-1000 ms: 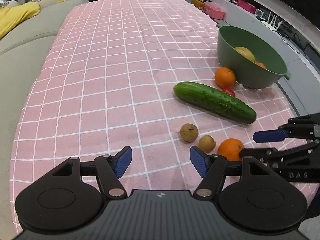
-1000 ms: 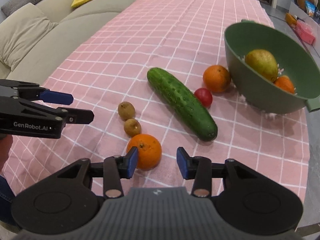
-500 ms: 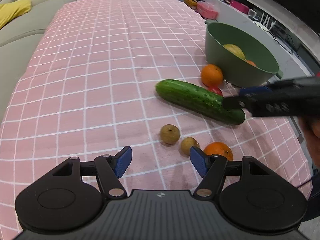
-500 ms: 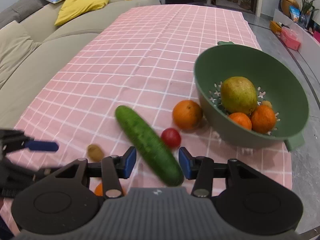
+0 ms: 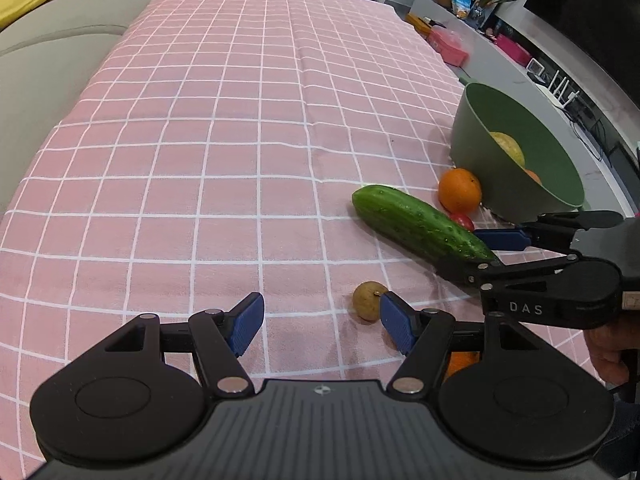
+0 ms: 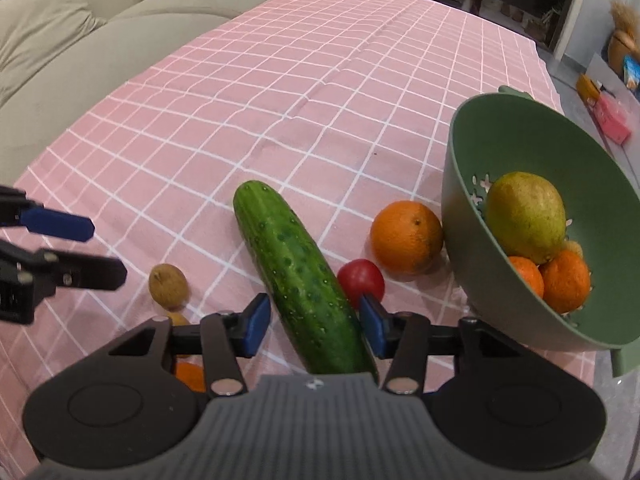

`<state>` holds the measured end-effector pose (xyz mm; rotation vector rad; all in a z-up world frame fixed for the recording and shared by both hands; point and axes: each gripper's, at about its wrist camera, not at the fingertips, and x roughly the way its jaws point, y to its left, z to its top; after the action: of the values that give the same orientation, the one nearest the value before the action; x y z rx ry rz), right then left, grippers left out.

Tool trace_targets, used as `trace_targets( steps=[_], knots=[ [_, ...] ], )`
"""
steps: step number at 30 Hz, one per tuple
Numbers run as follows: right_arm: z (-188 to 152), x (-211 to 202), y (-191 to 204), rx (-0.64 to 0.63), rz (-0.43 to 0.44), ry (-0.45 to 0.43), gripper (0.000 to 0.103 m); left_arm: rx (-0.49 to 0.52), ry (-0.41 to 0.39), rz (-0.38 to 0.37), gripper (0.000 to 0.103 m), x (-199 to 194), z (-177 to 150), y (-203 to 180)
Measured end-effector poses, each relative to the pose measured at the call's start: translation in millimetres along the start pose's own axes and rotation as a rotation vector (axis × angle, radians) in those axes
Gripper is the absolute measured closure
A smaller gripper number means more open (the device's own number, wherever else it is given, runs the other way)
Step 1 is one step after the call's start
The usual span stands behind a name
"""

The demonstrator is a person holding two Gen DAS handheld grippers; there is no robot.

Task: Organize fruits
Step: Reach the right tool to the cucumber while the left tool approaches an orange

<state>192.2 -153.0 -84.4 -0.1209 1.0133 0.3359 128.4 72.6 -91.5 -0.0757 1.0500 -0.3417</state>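
A long surface (image 6: 320,92) under a pink cloth with a white grid fills both views, with a beige sofa (image 6: 80,40) alongside. A green colander bowl (image 6: 516,132) near the right edge holds a pear and small oranges. A cucumber (image 6: 296,276) lies on the cloth beside it, its near end between the jaws of the right gripper (image 6: 314,322), which stand apart on either side without pressing it. An orange (image 6: 406,236) rests against the bowl, a red tomato (image 6: 360,280) touches the cucumber, and a small brown fruit (image 5: 368,300) lies near the left gripper (image 5: 322,326), whose jaws are wide apart and empty.

The step in hand appears to be taking the cucumber. It would go best gripped nearer the middle, squarely across, so the long body does not tip; it is smooth and may slip.

The right gripper's side reads "DAS".
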Motion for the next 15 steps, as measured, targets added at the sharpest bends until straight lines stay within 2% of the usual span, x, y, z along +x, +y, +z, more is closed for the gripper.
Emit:
trace_targets(
  steps=[3, 5, 11, 15],
  knots=[
    [-1.8, -2.2, 1.7, -0.032, -0.004, 0.008, 0.064, -0.001, 0.010, -0.014, 0.025, 0.7, -1.0, -1.0],
    [-1.5, -6.9, -0.4, -0.038, 0.011, 0.043, 0.069, 0.005, 0.009, -0.014, 0.025, -0.2, -1.5, -1.7],
    [-16.6, -21.9, -20.6, 0.050, 0.071, 0.167, 0.068, 0.013, 0.011, -0.019, 0.025, 3.1, 0.1, -3.4],
    [-21.2, -22.7, -26.8, 0.075, 0.094, 0.153, 0.068, 0.035, 0.008, -0.028, 0.025, 7.9, 2.8, -9.5]
  ],
)
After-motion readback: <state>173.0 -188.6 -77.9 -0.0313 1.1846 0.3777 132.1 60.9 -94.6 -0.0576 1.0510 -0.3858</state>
